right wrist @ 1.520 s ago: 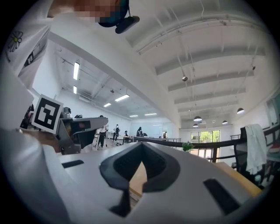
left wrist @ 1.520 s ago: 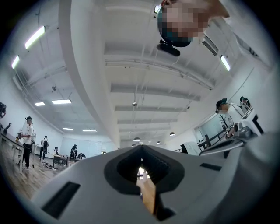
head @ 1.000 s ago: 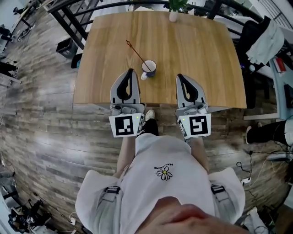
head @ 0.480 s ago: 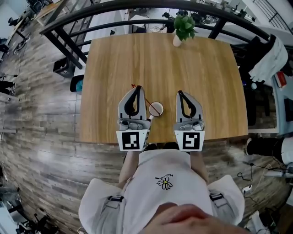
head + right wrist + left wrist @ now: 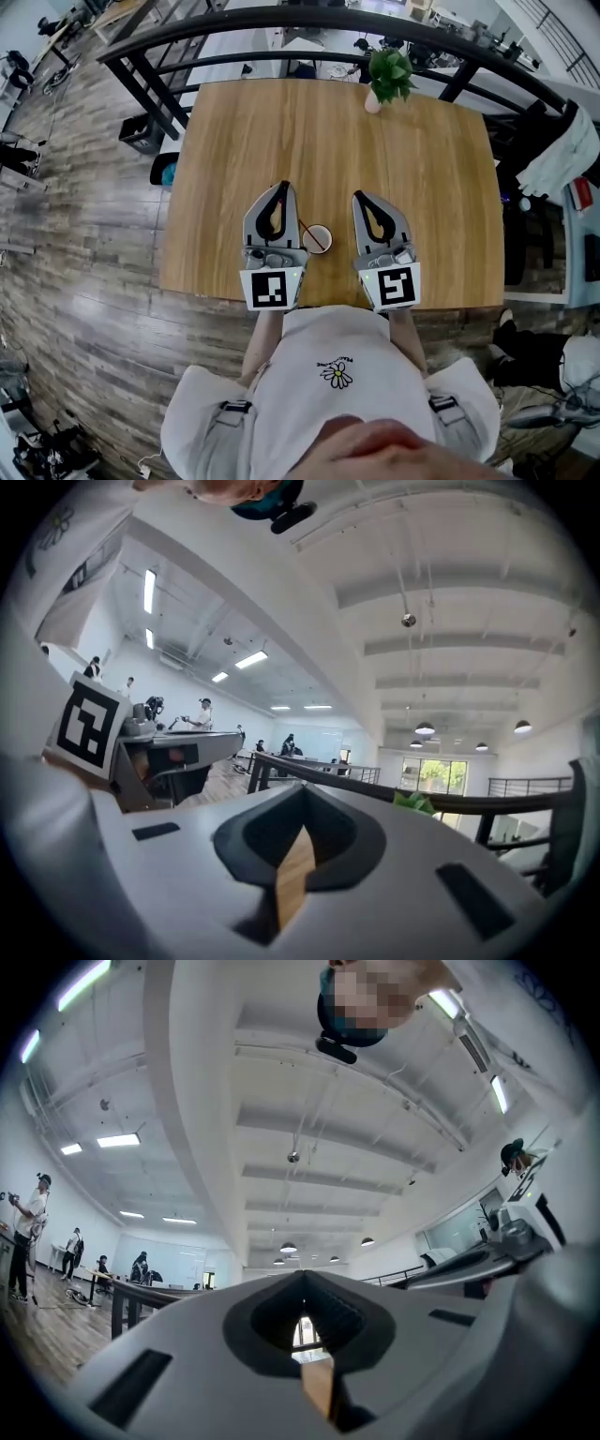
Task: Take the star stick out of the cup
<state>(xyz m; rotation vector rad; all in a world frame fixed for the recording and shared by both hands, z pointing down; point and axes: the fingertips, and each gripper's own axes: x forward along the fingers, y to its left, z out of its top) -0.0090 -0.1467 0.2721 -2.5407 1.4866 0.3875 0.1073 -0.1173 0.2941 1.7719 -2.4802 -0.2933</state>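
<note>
The left claw [image 5: 280, 187] lies over the bench [image 5: 328, 131], its jaws pressed together on nothing. Just right of it stands the cup [image 5: 319, 238], with the star stick [image 5: 303, 226] inside, leaning toward that claw. The right claw [image 5: 357, 196], also closed and empty, flanks the cup's other side.

Wooden table [image 5: 281, 122], small potted plant [image 5: 389, 73] at its far edge, black railing [image 5: 309, 15] beyond
</note>
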